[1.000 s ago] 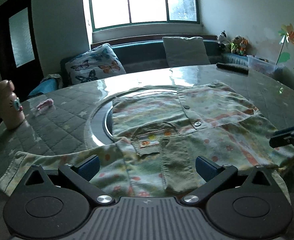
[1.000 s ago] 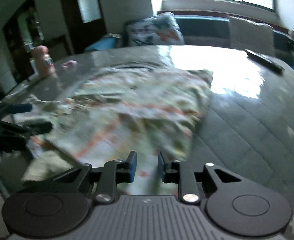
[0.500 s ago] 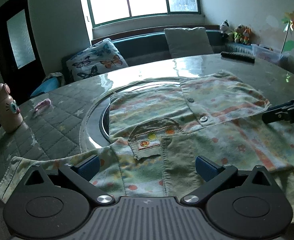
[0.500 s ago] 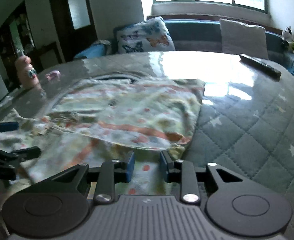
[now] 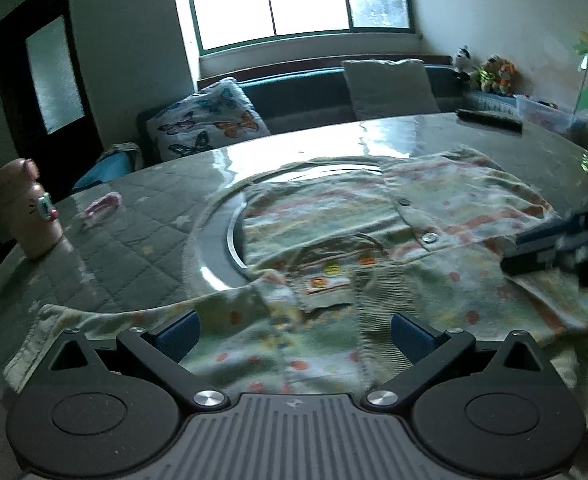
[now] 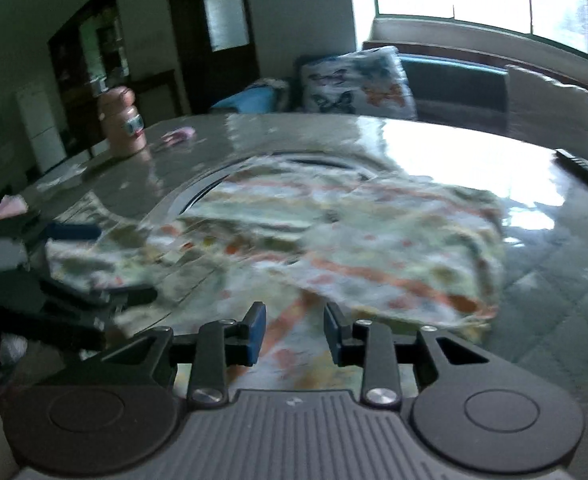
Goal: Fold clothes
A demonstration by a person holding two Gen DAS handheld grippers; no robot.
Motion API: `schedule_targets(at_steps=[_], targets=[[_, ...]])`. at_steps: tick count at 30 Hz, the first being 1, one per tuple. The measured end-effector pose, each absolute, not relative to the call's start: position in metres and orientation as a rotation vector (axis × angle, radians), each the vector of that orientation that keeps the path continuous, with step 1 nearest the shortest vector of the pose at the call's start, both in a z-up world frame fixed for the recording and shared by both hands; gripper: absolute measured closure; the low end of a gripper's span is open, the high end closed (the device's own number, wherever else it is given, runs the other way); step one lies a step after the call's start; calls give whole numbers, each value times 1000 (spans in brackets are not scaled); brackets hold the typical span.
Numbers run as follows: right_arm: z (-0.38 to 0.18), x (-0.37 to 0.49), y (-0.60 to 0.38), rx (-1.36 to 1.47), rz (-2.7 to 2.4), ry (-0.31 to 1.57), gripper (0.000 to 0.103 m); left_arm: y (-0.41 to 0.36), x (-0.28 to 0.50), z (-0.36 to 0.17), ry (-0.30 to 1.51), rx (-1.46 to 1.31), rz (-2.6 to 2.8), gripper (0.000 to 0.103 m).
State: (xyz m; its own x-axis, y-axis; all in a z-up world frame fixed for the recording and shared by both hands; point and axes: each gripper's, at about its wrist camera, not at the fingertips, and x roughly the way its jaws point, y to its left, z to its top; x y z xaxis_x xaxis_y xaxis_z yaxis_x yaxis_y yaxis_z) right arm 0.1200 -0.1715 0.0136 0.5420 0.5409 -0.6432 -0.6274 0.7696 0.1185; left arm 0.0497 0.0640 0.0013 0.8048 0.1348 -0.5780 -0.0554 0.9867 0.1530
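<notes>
Quilted table [image 5: 126,248], patterned shirt [image 5: 373,248] atop

Motion blur smears the shirt [image 6: 333,248] print in the right-wrist view.

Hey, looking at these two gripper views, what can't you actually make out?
- Right wrist view: shirt print smeared by motion blur.
- Left wrist view: right gripper blurred, cut by the frame edge.
- Left wrist view: shirt's near hem hidden behind the left gripper.
- Plush toys too small to identify.
</notes>
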Motion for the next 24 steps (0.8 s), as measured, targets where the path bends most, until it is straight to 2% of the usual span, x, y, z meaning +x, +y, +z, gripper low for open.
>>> schedule_targets(at_steps=[5, 7, 10, 14, 24], targets=[[6, 102, -158, -232, 695, 692, 70, 87, 40, 5, 618, 110, 165, 0], [12, 95, -159, -227, 710, 681, 66, 98, 35, 6, 616, 97, 198, 0], [18, 84, -155, -237, 741, 659, 65, 113, 30, 7, 612, 71, 248, 0], [9, 76, -145, -260, 775, 676, 59, 133, 22, 7, 603, 28, 315, 0], [12, 73, -146, -232, 771, 666, 56, 200, 9, 11, 566, -98, 570, 3]])
